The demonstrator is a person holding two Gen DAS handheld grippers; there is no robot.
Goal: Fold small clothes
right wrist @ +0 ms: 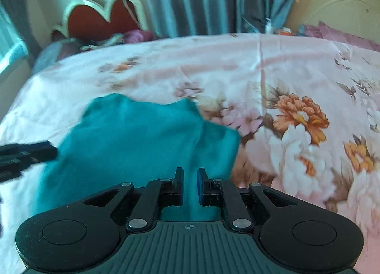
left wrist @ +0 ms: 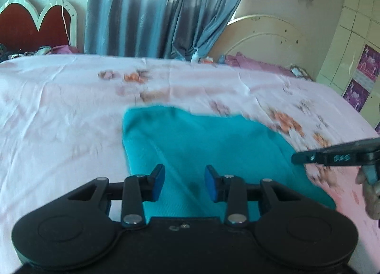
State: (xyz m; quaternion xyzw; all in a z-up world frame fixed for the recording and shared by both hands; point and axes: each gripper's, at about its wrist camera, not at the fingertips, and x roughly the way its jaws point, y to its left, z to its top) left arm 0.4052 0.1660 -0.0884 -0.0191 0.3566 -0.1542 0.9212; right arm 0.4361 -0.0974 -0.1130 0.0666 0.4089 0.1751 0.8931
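A teal garment point(left wrist: 201, 136) lies spread on the pink floral bedsheet point(left wrist: 59, 119). My left gripper point(left wrist: 185, 182) hovers over its near edge. Its jaws stand apart and the blue pads point(left wrist: 159, 183) are bare, with cloth only beneath them. My right gripper point(left wrist: 294, 157) comes in from the right, its tip at the garment's right edge. In the right wrist view, the right gripper point(right wrist: 190, 185) has its jaws nearly together, and a ridge of the teal garment point(right wrist: 133, 136) fills the narrow gap. The left gripper point(right wrist: 53, 151) shows at the cloth's left edge.
The bedsheet point(right wrist: 261, 72) stretches far behind and to both sides. Blue curtains point(left wrist: 147, 13), a red heart-shaped headboard point(left wrist: 30, 25) and a cream headboard point(left wrist: 273, 36) stand beyond the bed. Purple bedding point(left wrist: 251, 62) and small items lie along the far edge. A hand point(left wrist: 370, 193) holds the right gripper.
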